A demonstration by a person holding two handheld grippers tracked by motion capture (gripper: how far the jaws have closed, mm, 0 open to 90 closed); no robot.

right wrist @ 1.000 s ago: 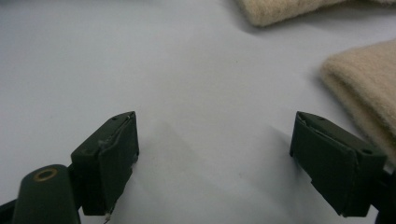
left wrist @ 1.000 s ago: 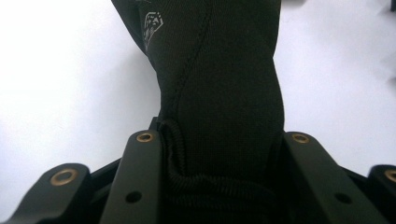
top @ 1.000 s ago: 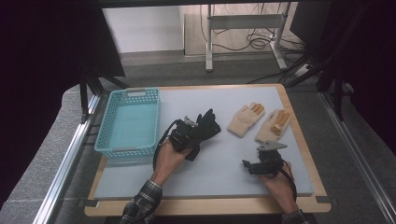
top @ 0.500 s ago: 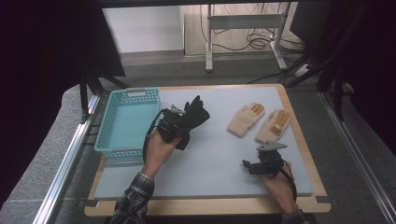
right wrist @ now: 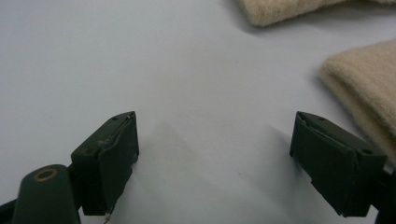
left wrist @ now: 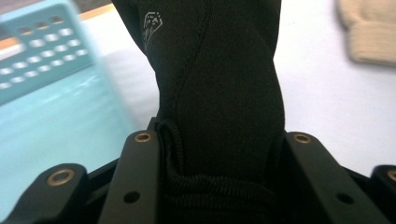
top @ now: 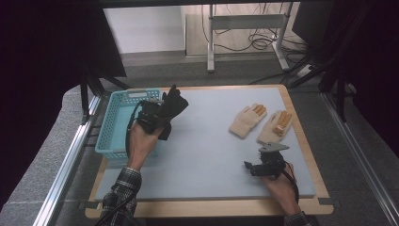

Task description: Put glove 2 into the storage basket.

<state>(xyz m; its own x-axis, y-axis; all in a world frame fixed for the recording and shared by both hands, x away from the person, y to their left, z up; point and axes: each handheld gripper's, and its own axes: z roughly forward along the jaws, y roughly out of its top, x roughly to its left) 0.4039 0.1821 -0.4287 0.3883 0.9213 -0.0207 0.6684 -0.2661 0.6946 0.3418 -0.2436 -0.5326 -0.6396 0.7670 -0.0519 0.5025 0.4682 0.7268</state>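
My left gripper is shut on a black glove, lifted at the right rim of the light blue basket. In the left gripper view the black glove fills the gap between the jaws, with the basket to its left. Two beige gloves with orange fingertips lie at the right of the mat, one beside the other. My right gripper rests open on the mat just below them. In the right gripper view its jaws stand wide apart, a beige glove at the right.
A pale blue mat covers the wooden board. Metal rails run along both sides of the table. A white metal stand and cables sit on the floor beyond the far edge.
My left gripper has carried the black glove leftward and away, from the mat's middle to the basket's right rim. The right gripper has stayed in place, open.
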